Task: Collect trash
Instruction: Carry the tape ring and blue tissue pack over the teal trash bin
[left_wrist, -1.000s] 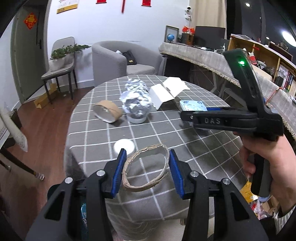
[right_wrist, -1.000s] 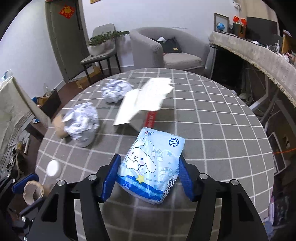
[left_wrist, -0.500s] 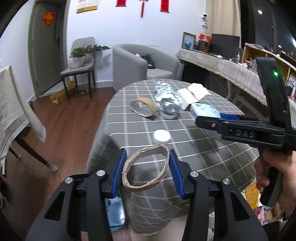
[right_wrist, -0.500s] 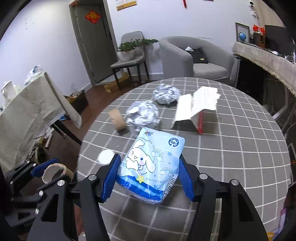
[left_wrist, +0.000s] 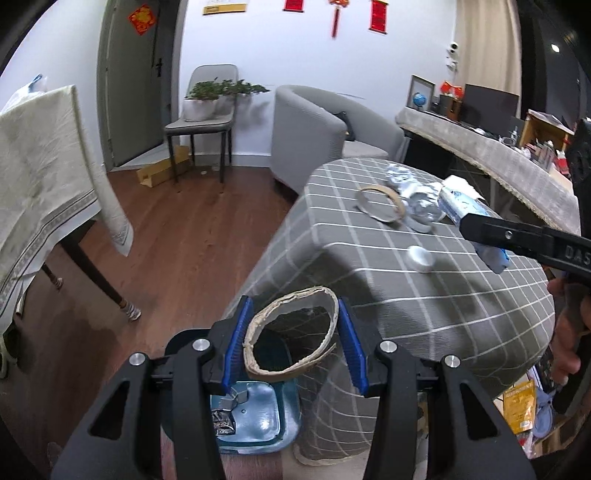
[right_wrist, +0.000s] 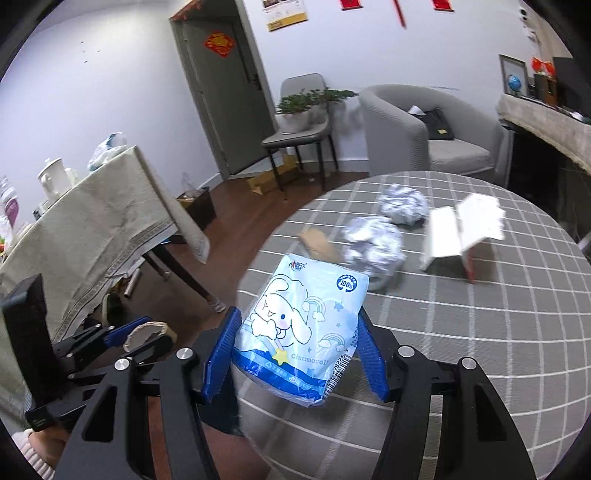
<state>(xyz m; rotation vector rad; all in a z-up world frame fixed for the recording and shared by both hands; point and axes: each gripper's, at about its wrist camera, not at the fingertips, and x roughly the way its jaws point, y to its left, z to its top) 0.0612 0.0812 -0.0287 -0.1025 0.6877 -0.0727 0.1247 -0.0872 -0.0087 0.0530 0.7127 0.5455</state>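
We've swung off the table (left_wrist: 424, 295); left gripper (left_wrist: 291, 343) clamps the cardboard ring (left_wrist: 325, 295) above the bin (left_wrist: 258, 413), right gripper (right_wrist: 301, 354) clamps the tissue pack (right_wrist: 303, 325), both ready to drop

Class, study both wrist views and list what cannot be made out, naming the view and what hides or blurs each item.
- Bin, left wrist view: mostly hidden behind the left hand-held gripper and its cardboard ring.
- Tape roll, right wrist view: blurred, partly behind the tissue pack in the right hand-held gripper.
- Folded white carton, left wrist view: mostly hidden by the tissue pack.

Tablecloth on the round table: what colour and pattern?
The tablecloth is grey with a white grid check, clearest in the right wrist view.
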